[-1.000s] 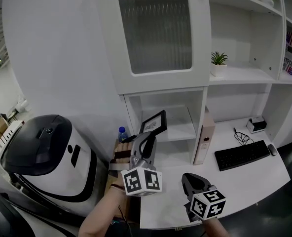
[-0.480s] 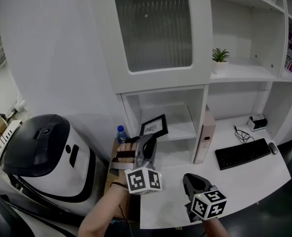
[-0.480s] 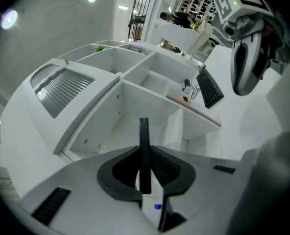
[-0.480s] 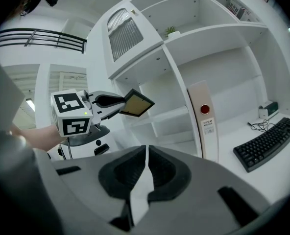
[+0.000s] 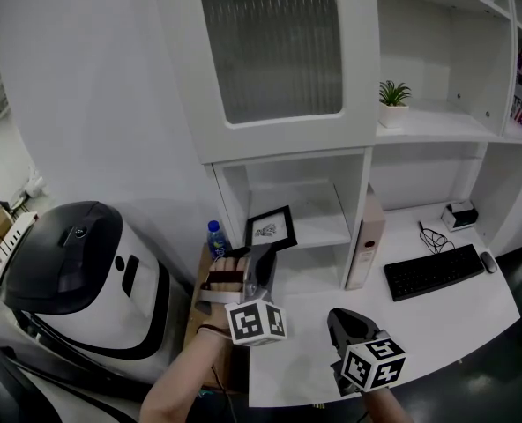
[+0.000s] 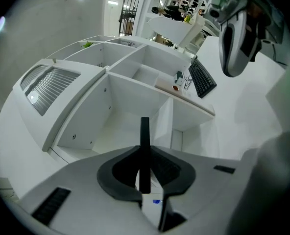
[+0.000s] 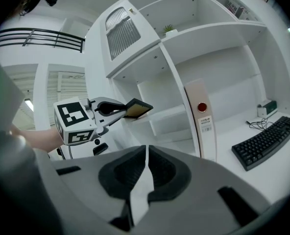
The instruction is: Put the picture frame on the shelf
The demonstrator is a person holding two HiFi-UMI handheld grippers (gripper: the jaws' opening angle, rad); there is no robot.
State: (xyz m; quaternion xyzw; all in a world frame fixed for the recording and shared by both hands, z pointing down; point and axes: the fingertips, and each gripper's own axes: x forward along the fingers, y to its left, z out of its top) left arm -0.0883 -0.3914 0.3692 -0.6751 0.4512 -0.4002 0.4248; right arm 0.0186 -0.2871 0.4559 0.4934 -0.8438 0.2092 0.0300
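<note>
The jaws of the left gripper (image 6: pixel 144 153) are closed on the picture frame (image 6: pixel 144 129), which the left gripper view shows edge-on as a thin dark bar standing straight up out of the pinch, so the hold is on one edge and the frame's plane runs in line with the gripper's reach. Directly beyond that edge lies the open lower compartment of the white shelf (image 5: pixel 324 226), its board and back wall squarely ahead. In the head view the frame faces the camera and leans a little. It sits at the left front of that compartment, and I cannot tell whether it is already over the board or just short of it. It does not appear to rest on anything but the jaws. The placement seems to turn on this: the board is ahead of the frame, so the frame needs to go forward and settle upright. The right gripper (image 7: pixel 146 155) has its jaws drawn together with nothing between them. It hangs low over the bench (image 5: pixel 459 317), well apart from the frame, so the left is clearly the working hand. To the right of the compartment stands a slim pale box (image 5: pixel 368 241), and a blue-capped bottle (image 5: pixel 214 239) sits to its left, beside the left gripper.
</note>
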